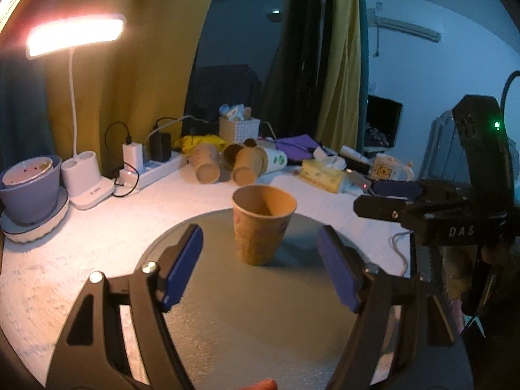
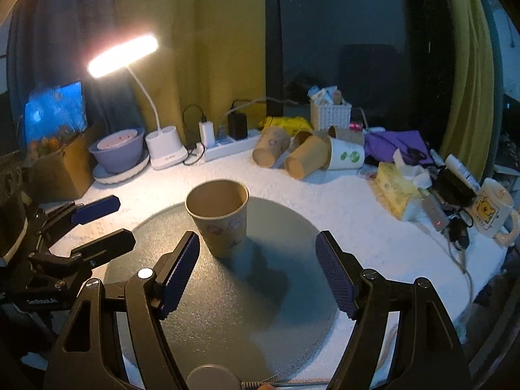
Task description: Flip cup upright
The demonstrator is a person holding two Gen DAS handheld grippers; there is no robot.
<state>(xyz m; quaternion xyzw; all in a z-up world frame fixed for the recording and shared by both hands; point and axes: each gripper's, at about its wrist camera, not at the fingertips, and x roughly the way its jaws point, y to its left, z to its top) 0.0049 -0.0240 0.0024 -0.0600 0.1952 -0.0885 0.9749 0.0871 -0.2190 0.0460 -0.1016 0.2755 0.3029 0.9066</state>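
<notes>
Brown paper cup standing upright, mouth up, on a round grey mat, just ahead of the left tongs and between the lines of their blue pads, touching neither. Left tongs released, spread wide, holding nothing. Same cup ahead and slightly left of the right tongs, close to the left pad but apart from it. Right tongs likewise released and empty. Beyond both tongs on the white bench: several paper cups lying on their sides, a lit desk lamp to the far left, a tissue box to the right.
</notes>
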